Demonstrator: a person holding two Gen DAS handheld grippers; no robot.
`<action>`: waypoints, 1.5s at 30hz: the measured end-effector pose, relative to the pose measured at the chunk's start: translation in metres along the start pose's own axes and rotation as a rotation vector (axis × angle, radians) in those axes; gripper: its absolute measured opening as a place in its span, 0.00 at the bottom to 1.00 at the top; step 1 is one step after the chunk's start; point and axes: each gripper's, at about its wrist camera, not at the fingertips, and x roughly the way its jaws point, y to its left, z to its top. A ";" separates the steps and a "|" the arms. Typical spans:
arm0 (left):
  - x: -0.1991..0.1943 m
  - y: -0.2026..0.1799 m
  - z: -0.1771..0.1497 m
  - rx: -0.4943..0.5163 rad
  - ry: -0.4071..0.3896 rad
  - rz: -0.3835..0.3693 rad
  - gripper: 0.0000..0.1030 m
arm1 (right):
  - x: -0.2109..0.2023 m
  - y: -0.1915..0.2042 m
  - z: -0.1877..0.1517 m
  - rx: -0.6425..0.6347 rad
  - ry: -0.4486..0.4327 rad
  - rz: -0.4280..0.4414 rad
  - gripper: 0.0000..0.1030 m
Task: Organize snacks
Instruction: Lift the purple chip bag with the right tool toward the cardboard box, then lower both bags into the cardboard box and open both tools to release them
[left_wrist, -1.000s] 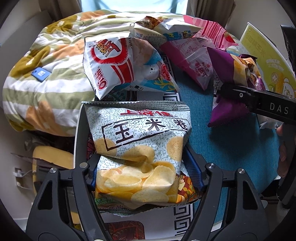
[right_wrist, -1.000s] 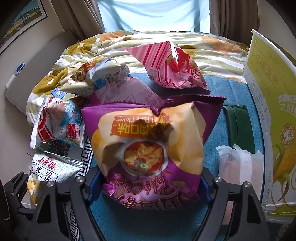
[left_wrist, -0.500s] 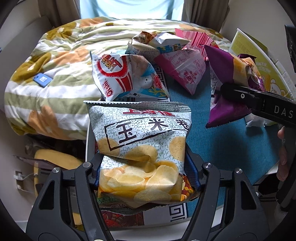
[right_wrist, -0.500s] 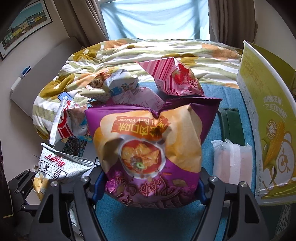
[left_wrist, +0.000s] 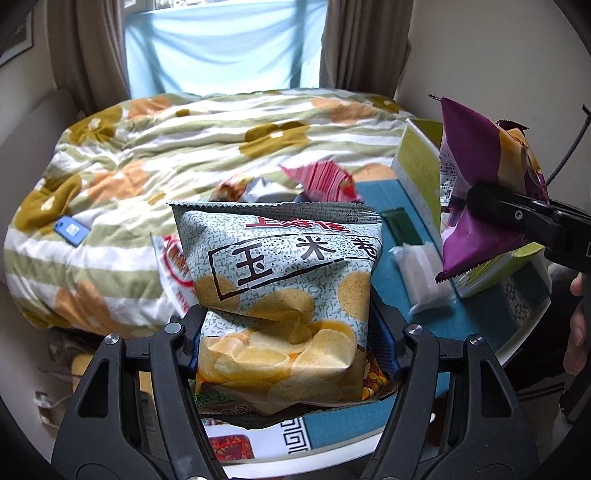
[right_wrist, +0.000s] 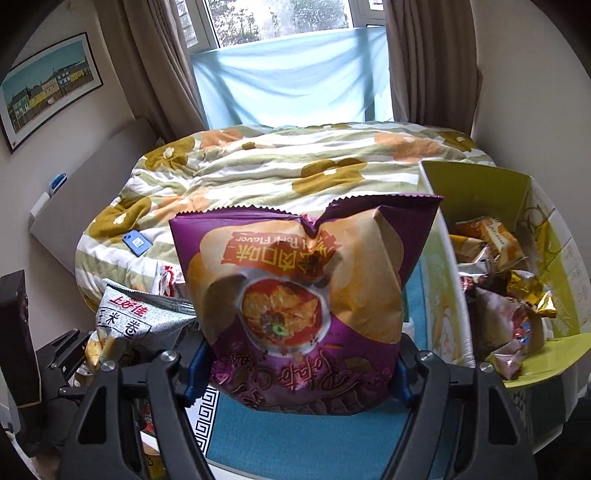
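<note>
My left gripper (left_wrist: 288, 332) is shut on a green-speckled chip bag (left_wrist: 280, 266), pinched low at both sides and held upright above the table. To its right hangs a purple chip bag (left_wrist: 476, 192), crossed by one of my right gripper's fingers (left_wrist: 509, 212). In the right wrist view, the right gripper (right_wrist: 295, 362) is shut on that purple bag (right_wrist: 303, 280), gripping its lower part. The speckled bag (right_wrist: 129, 317) shows at lower left. An open yellow-green box (right_wrist: 480, 192) stands right of the purple bag, with several snack packets (right_wrist: 495, 280) inside.
Below lies a blue table cover (left_wrist: 391, 280) with a white packet (left_wrist: 424, 273), a dark green flat item (left_wrist: 400, 225), a pink striped bag (left_wrist: 321, 177) and a red-and-white bag (left_wrist: 170, 269). A flowered quilt (left_wrist: 184, 147) fills the bed beyond. A person's hand (left_wrist: 576, 332) is at the right edge.
Both grippers have risen with their bags still gripped. The table and loose snacks now sit lower and smaller in view, and the box's inside has come into the right wrist view.
</note>
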 end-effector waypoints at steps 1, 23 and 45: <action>-0.002 -0.009 0.008 0.009 -0.013 -0.006 0.64 | -0.008 -0.006 0.003 0.003 -0.015 -0.007 0.69; 0.097 -0.248 0.179 0.009 -0.016 -0.079 0.64 | -0.065 -0.230 0.095 0.037 -0.085 -0.050 0.69; 0.138 -0.256 0.186 0.023 0.060 -0.076 1.00 | -0.004 -0.305 0.111 0.138 0.031 -0.006 0.69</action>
